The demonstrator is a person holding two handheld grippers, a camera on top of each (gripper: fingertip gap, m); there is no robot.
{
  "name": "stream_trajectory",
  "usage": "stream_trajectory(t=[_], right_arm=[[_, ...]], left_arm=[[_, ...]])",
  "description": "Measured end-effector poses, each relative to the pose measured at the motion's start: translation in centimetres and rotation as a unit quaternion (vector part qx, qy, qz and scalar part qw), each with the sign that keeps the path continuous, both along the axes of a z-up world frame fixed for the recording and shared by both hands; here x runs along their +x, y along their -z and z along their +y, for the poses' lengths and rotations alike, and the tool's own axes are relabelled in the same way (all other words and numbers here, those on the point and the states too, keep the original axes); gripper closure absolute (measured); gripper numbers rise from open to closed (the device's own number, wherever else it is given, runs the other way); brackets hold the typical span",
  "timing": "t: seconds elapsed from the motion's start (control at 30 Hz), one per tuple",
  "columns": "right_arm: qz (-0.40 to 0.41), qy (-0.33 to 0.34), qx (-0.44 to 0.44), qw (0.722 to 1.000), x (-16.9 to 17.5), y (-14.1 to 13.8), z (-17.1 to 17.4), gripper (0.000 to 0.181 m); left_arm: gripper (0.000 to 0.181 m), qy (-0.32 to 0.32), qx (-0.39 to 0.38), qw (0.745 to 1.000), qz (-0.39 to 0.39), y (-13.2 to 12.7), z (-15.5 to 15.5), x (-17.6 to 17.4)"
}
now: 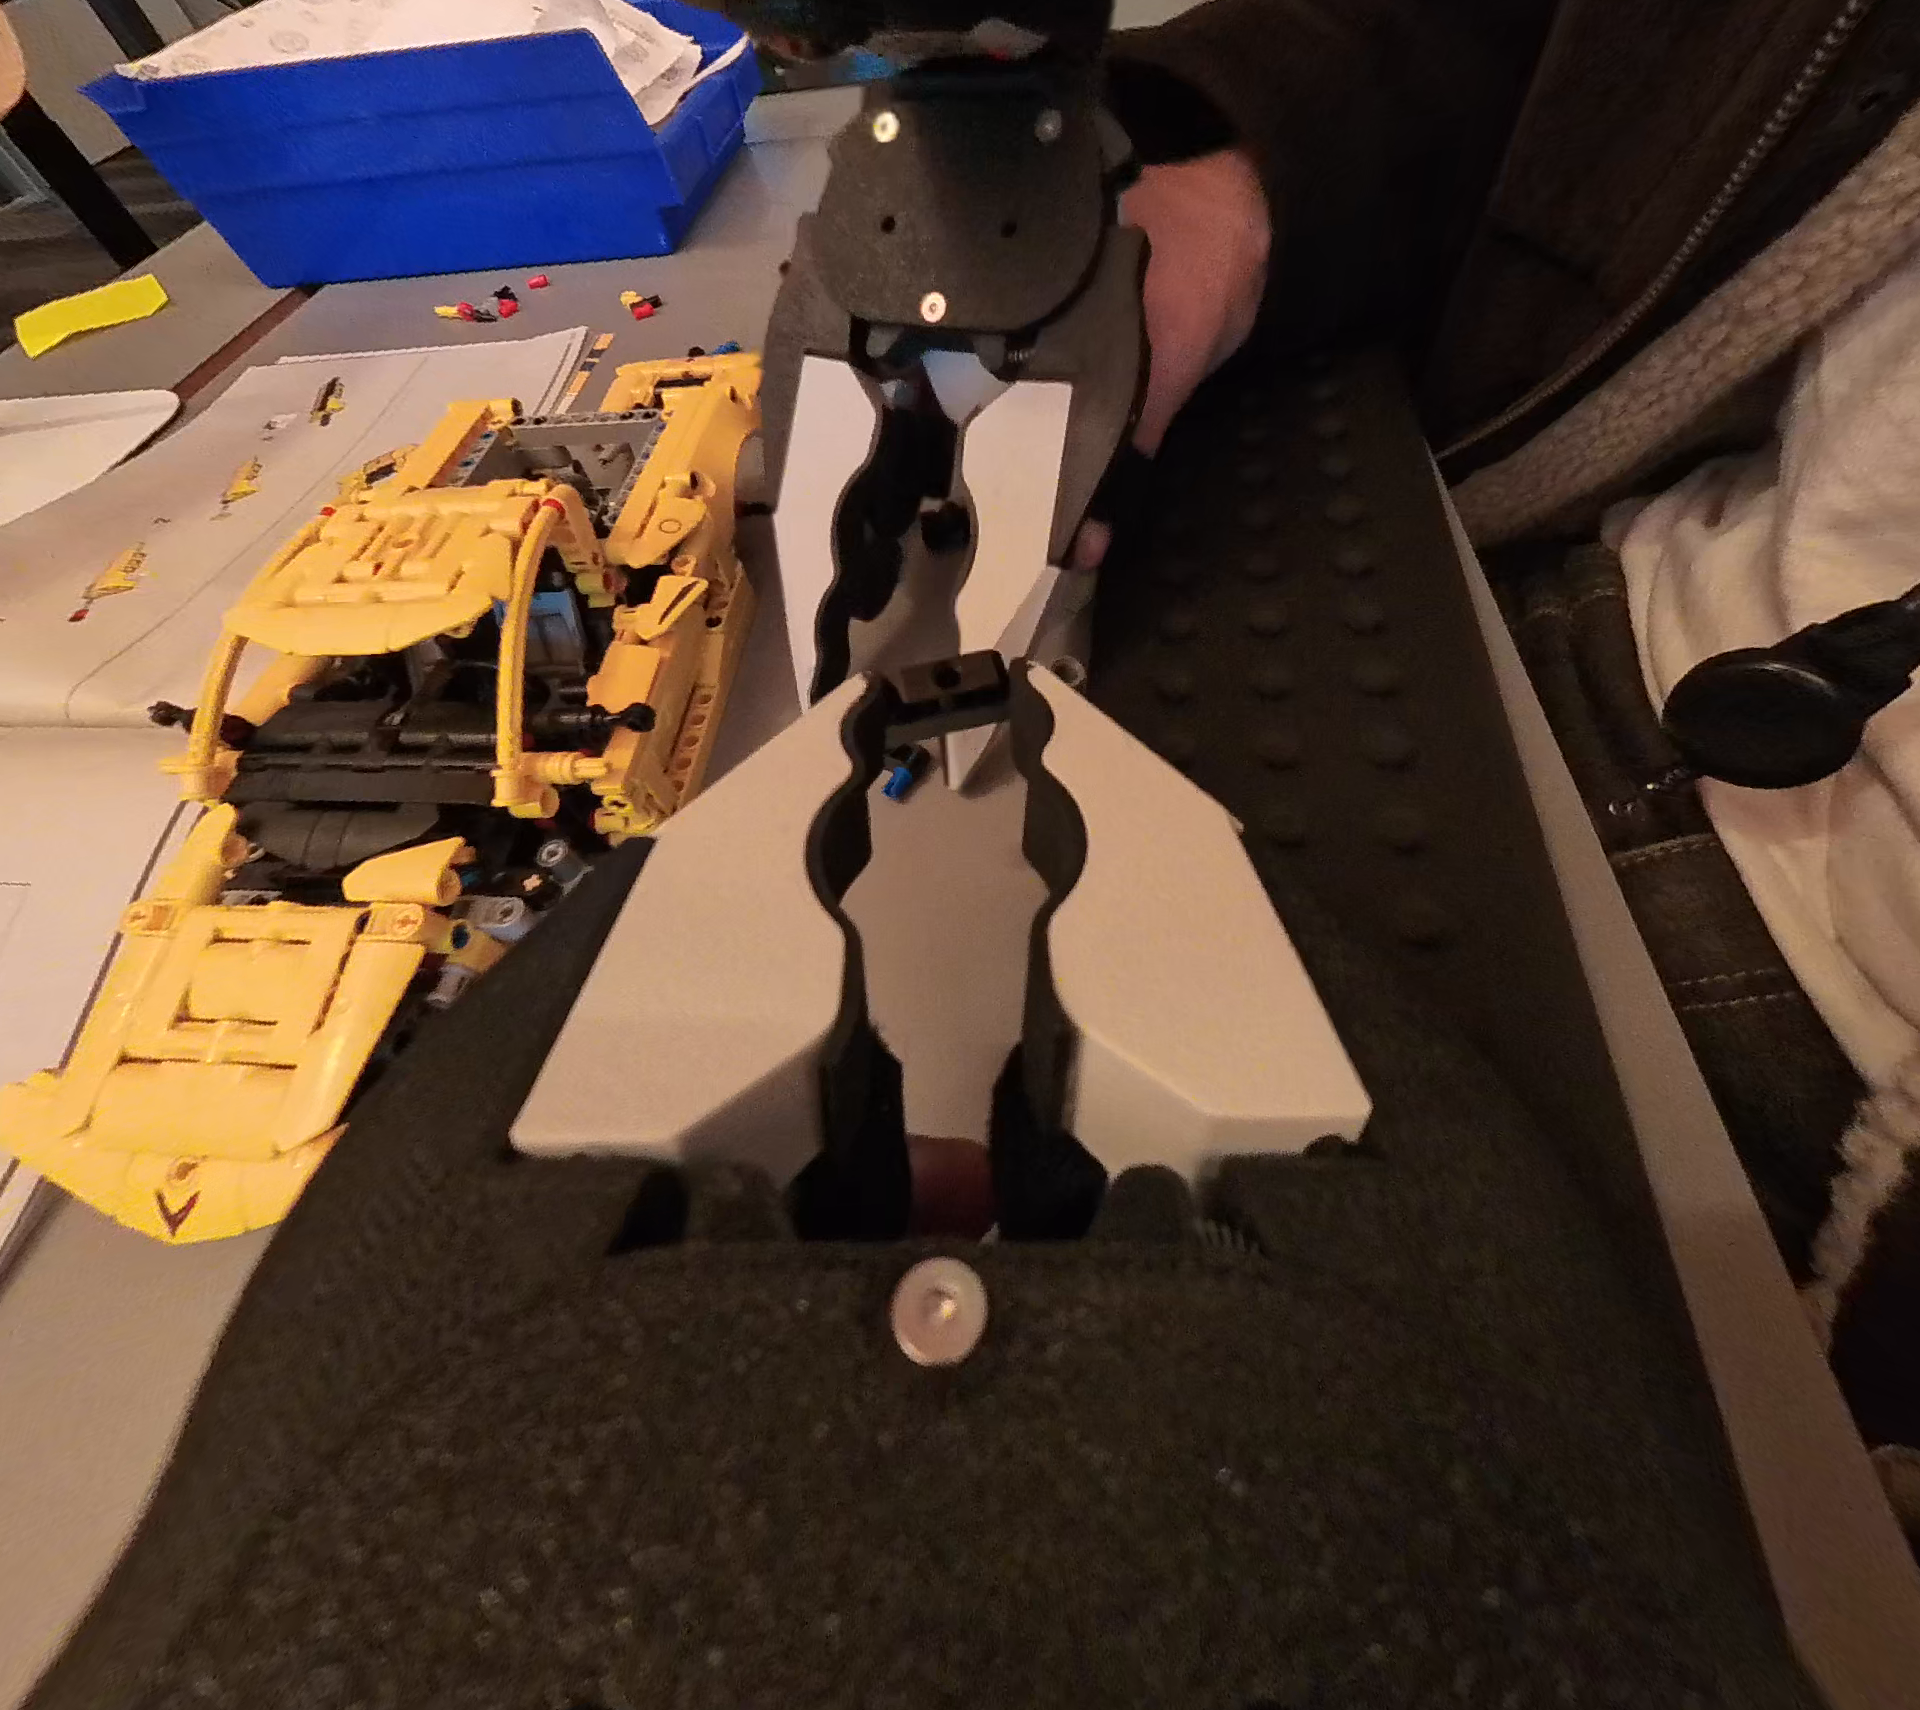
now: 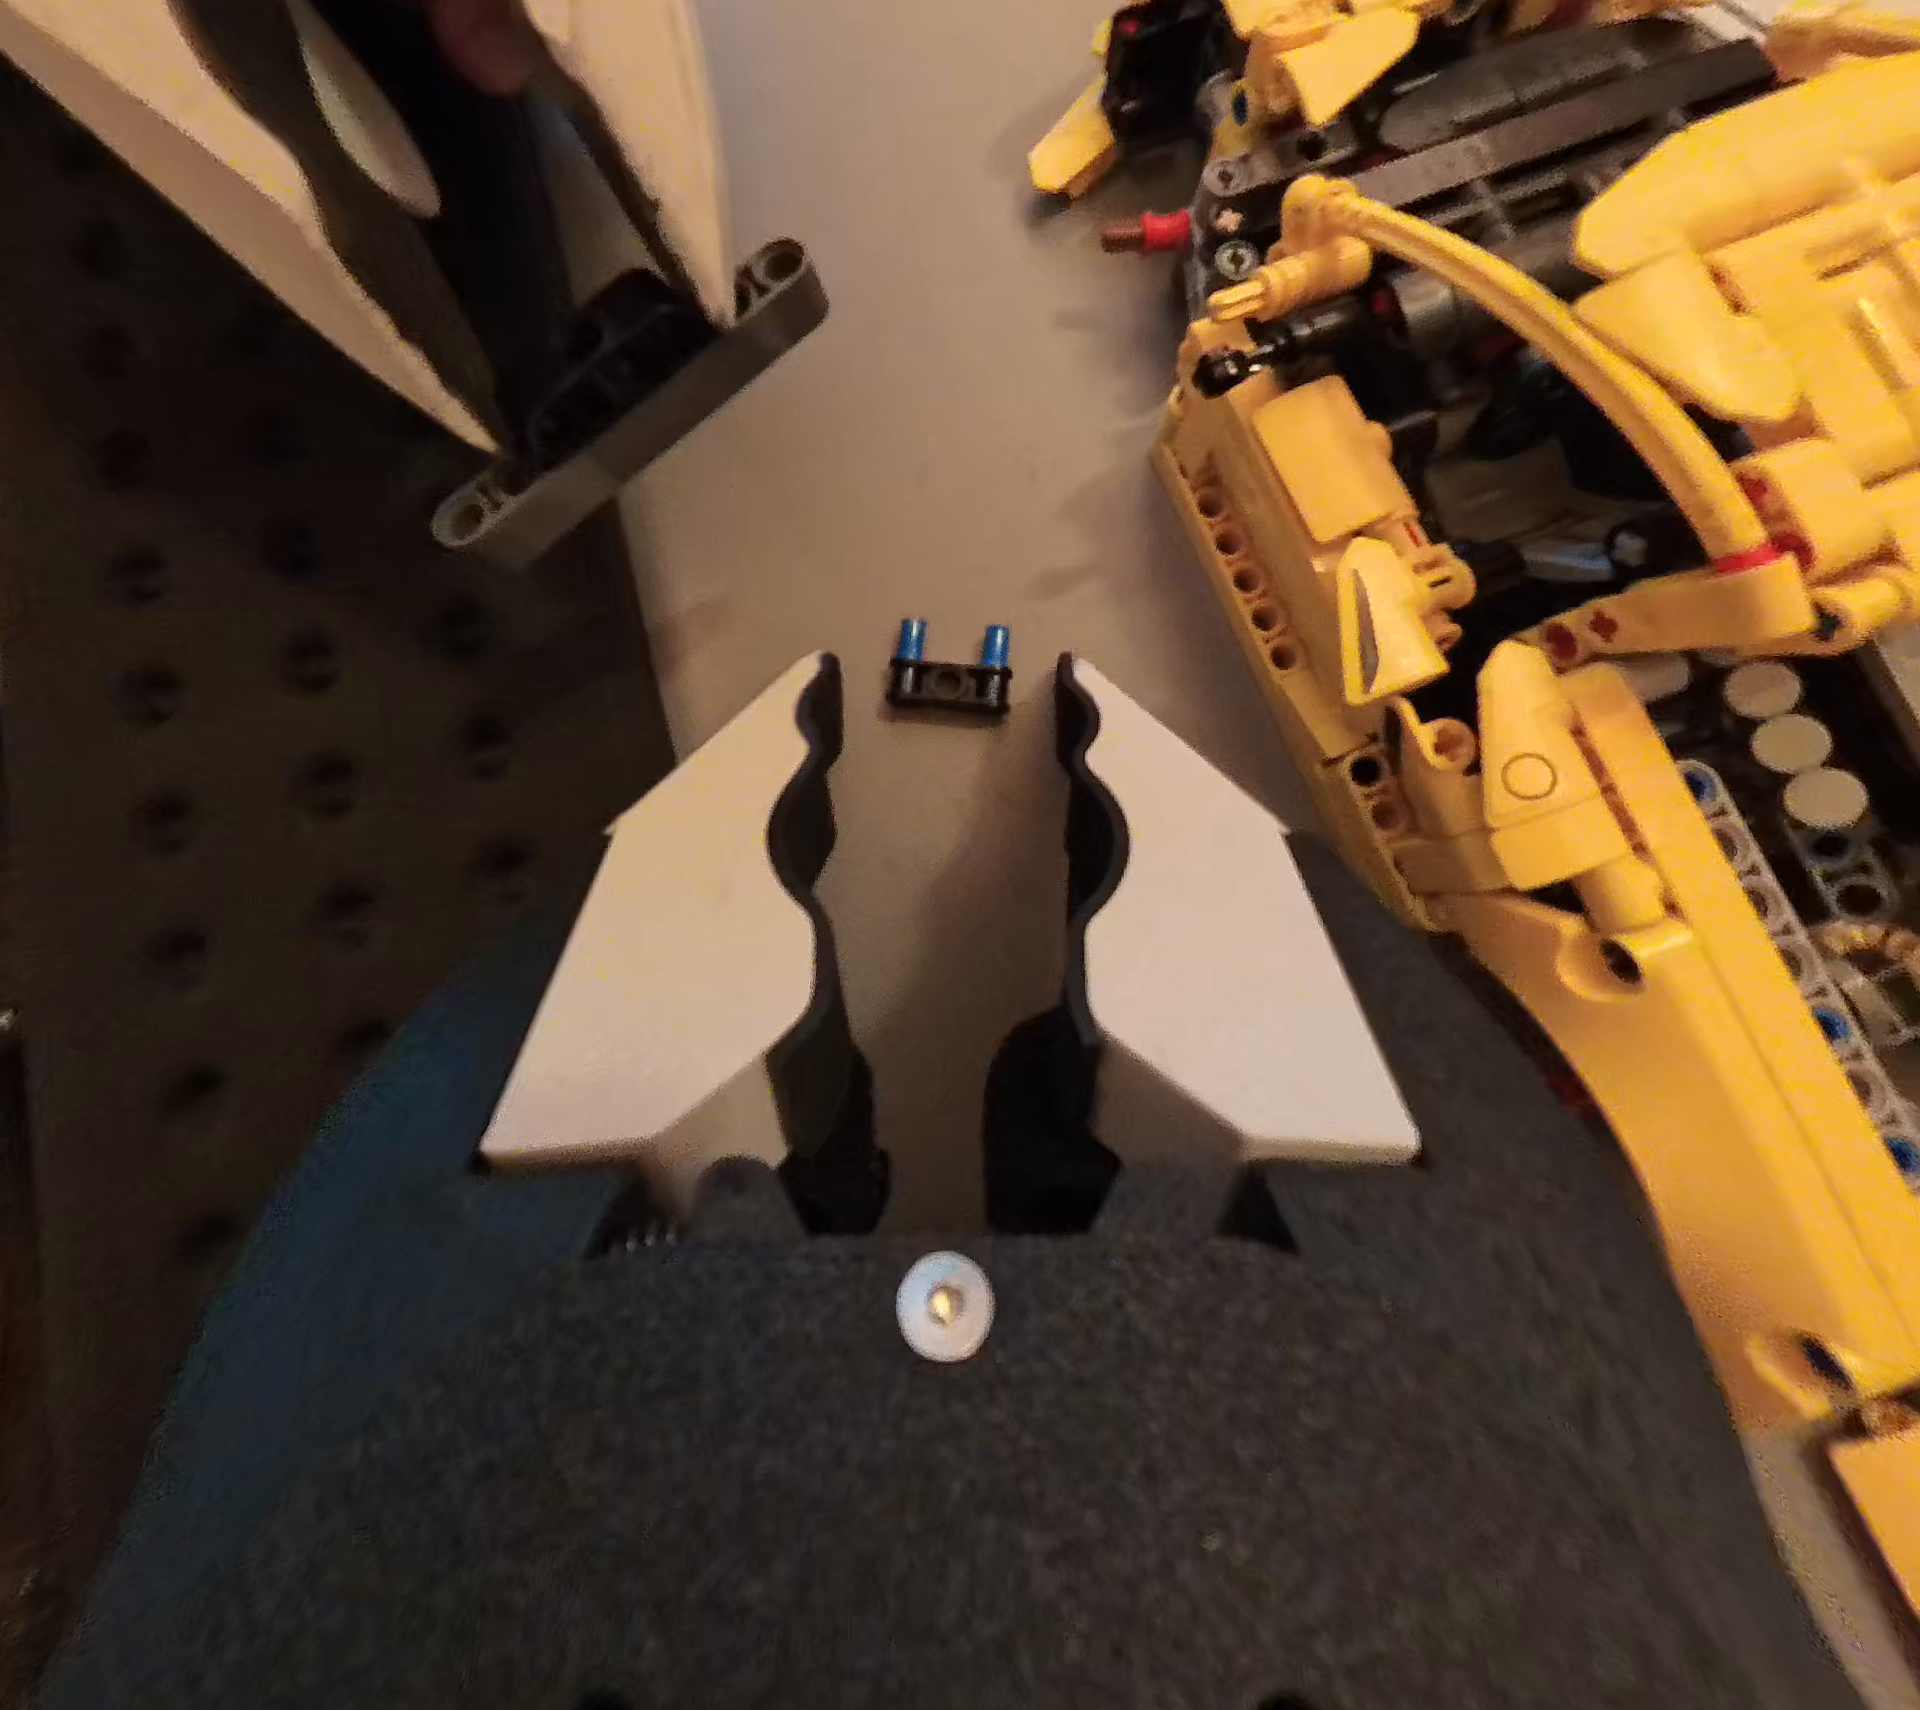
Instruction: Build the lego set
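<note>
My left claw (image 1: pixel 945 684) pinches grey beam (image 2: pixel 634 403); right claw (image 2: pixel 945 673) gapes, empty, over black connector (image 2: pixel 948 684) on counter (image 2: pixel 935 206). Straddle connector squarely, close gently, blue pins (image 2: pixel 912 640) kept clear.

Grey table surface (image 1: pixel 727 725) extends ahead and left of the left gripper; a dark studded mat (image 1: pixel 1299 621) lies along its right side. Blue bin (image 1: pixel 416 143) holding white paper sits far ahead-left. Lighting is dim and warm
</note>
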State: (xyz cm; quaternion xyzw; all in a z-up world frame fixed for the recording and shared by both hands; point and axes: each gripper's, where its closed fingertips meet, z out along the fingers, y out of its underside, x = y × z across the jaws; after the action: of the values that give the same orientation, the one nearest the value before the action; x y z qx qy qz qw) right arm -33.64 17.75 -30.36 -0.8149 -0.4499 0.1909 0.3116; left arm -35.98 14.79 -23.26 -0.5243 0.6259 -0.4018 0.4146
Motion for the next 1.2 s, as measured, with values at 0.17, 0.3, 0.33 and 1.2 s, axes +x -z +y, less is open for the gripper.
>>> stream_trajectory(t=[0.17, 0.3, 0.33, 1.2], right_arm=[[-0.016, 0.006, 0.052, 0.998, 0.7, 0.1, 0.5, 0.157], [-0.024, -0.068, 0.049, 0.996, 0.8, -0.4, 0.0, 0.158], [0.000, -0.108, 0.056, 0.993, 0.3, -1.4, -0.8, 0.158], [0.013, -0.238, 0.112, 0.965, -2.0, -3.9, -3.2, 0.158]], left_arm=[[0.158, -0.007, -0.002, 1.000, 0.004, 0.1, 0.4, -0.2], [0.158, 0.013, -0.007, 0.999, 0.030, 1.1, -0.2, -0.1], [0.158, 0.019, -0.007, 0.999, 0.038, 1.4, -0.4, -0.1], [0.159, 0.044, -0.008, 0.996, 0.078, 2.7, -1.1, 0.1]])
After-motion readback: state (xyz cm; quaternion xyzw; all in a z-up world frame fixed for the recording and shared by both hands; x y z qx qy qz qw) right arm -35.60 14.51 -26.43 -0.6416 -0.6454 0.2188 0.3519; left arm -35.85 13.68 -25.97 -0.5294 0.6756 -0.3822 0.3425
